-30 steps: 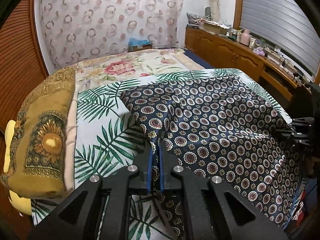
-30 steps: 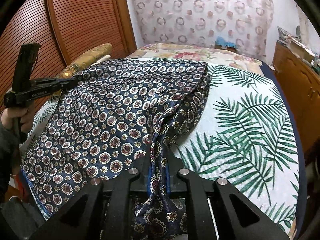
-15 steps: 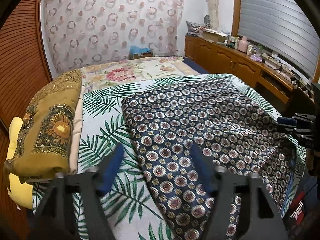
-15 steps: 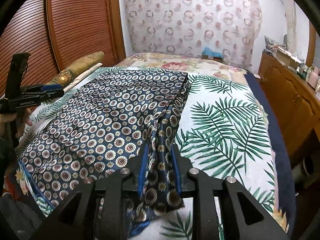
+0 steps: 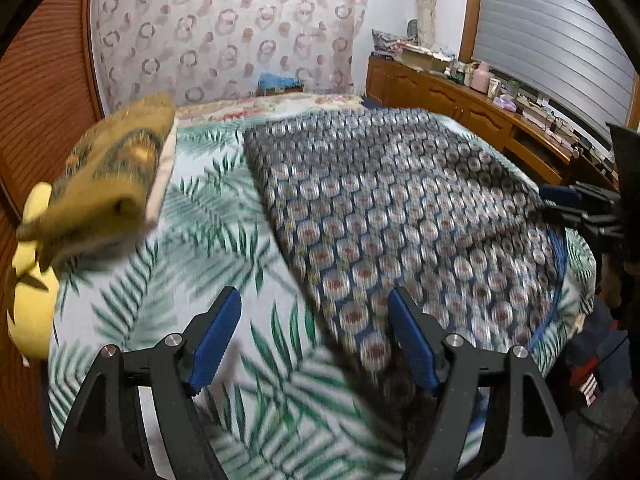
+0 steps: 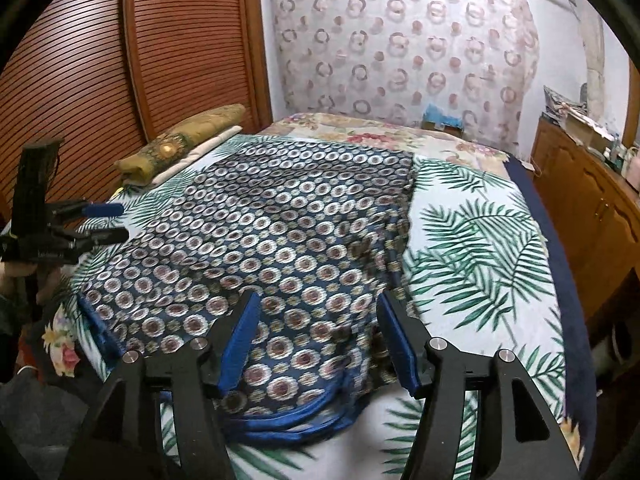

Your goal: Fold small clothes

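The patterned cloth point(image 6: 256, 240) lies spread flat on the palm-leaf bedspread point(image 6: 480, 240). Left gripper point(image 5: 314, 334) — jaws apart, gripping nothing, cloth corner at 3 o'clock beneath. Right gripper point(image 6: 318, 334) — jaws opening, cloth edge below them, unclamped, blue hem at 6 o'clock.

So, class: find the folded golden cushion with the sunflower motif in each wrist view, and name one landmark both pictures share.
Left wrist view: the golden cushion lies at the left edge, blurred, beside the patterned cloth.
Right wrist view: the cushion is upper left, small, against the slatted wooden doors.
Shared landmark: the ring-patterned curtain behind the bed.
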`<state>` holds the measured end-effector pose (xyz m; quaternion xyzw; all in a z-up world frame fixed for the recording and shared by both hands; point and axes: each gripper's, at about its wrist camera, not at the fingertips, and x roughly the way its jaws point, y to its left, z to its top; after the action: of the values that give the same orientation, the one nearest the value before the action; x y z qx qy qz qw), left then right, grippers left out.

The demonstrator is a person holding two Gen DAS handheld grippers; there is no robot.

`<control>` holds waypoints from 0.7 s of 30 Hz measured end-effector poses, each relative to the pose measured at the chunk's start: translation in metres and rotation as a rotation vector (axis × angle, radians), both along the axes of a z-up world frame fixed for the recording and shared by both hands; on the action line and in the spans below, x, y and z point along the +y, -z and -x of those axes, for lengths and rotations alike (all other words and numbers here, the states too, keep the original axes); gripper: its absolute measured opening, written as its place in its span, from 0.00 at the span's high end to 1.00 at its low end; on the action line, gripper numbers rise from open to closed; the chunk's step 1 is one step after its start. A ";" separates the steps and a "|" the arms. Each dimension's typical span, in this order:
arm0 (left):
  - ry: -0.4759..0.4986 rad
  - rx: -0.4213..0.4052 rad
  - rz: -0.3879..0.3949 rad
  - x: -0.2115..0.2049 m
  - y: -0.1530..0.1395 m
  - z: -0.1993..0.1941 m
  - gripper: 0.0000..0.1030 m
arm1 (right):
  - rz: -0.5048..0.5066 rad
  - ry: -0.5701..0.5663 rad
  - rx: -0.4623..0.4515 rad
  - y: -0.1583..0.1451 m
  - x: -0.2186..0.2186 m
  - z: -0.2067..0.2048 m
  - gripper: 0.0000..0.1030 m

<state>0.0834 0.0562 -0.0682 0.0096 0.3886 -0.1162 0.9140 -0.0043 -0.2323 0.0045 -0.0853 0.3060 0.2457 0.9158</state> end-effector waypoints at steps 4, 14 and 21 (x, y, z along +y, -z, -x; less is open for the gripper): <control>0.015 0.017 -0.015 -0.002 0.007 0.015 0.26 | 0.022 -0.017 0.006 0.001 0.014 0.000 0.39; 0.051 0.026 0.008 -0.005 0.014 0.043 0.26 | 0.043 -0.049 0.020 0.002 0.029 0.004 0.39; 0.086 0.028 0.030 -0.011 0.019 0.050 0.42 | 0.039 -0.064 0.033 0.007 0.034 0.005 0.39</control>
<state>0.0335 0.0447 -0.0875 0.0111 0.3989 -0.1614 0.9026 -0.0090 -0.1983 -0.0026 -0.1090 0.3228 0.2702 0.9005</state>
